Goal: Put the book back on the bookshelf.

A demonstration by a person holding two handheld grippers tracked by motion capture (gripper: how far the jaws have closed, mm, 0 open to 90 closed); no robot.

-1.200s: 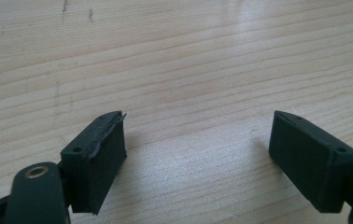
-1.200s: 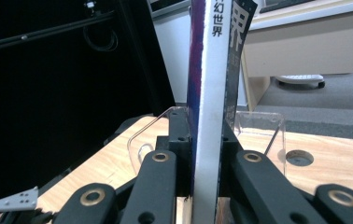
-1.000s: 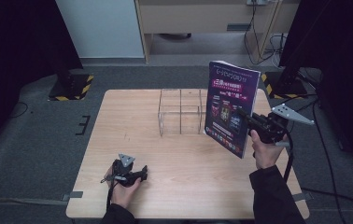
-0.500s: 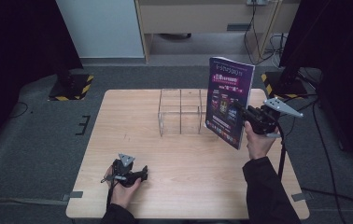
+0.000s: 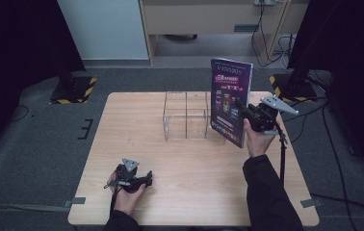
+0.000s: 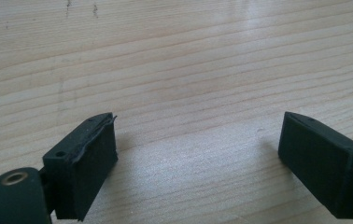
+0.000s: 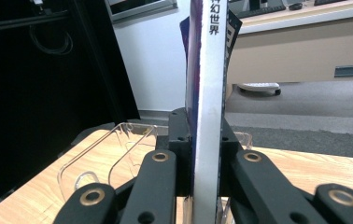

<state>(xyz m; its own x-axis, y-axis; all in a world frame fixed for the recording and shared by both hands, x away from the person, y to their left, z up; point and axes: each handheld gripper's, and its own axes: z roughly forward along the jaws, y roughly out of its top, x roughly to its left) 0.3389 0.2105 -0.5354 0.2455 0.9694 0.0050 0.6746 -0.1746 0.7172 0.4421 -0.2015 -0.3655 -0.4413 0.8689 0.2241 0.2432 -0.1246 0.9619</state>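
Setting: laboratory or recording studio within an office. Evidence: pale wooden counter (image 5: 194, 192) on grey carpet (image 5: 35, 144), its near corners fixed by grey tape tabs (image 5: 78, 200); black curtains (image 5: 21, 43) at both sides; black stands with yellow-black hazard-striped bases (image 5: 74, 90) beyond the far corners; beige office desk (image 5: 209, 19) behind, cables (image 5: 266, 33) trailing beside it.
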